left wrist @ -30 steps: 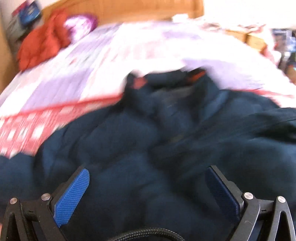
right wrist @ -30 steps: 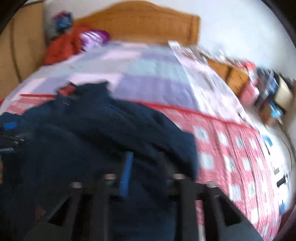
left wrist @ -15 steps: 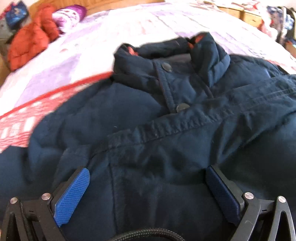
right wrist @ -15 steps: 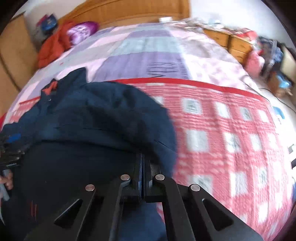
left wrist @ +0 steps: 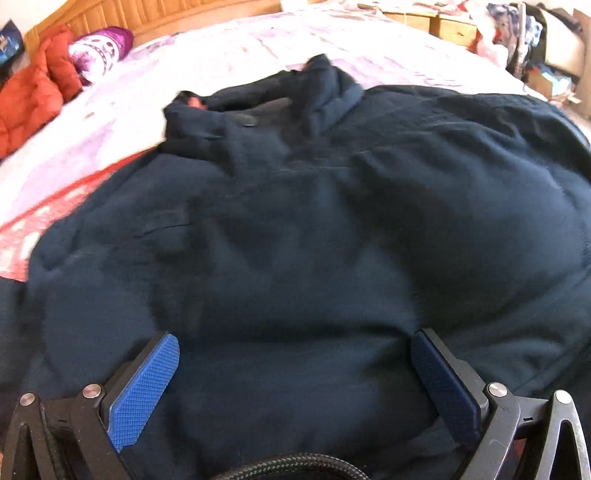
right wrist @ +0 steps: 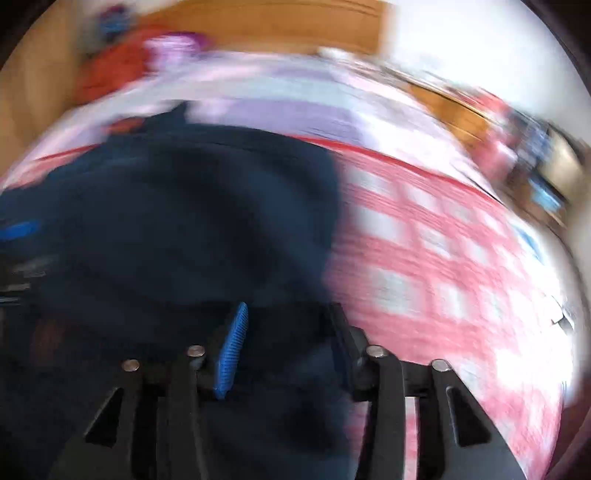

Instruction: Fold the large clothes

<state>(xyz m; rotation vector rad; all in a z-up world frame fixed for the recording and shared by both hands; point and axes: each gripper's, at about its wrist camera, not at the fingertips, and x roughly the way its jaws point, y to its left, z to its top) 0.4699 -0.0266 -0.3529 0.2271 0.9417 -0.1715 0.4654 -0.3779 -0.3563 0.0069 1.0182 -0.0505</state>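
Left hand-held gripper [left wrist: 295, 373] spread over the navy jacket [left wrist: 314, 229]; right hand-held gripper [right wrist: 286, 350] opening, cloth between: smooth the fold toward the bed [right wrist: 424, 266] edge

Bedroom in a home, lived-in.
Wide bed [left wrist: 258, 48] with a wooden headboard [left wrist: 177, 14] and a pink-and-lilac patchwork cover [right wrist: 424, 258]. Red padded jacket [left wrist: 29, 96] heaped at the head end, wooden drawers [left wrist: 436, 24] and clutter [left wrist: 532, 44] beside the bed.
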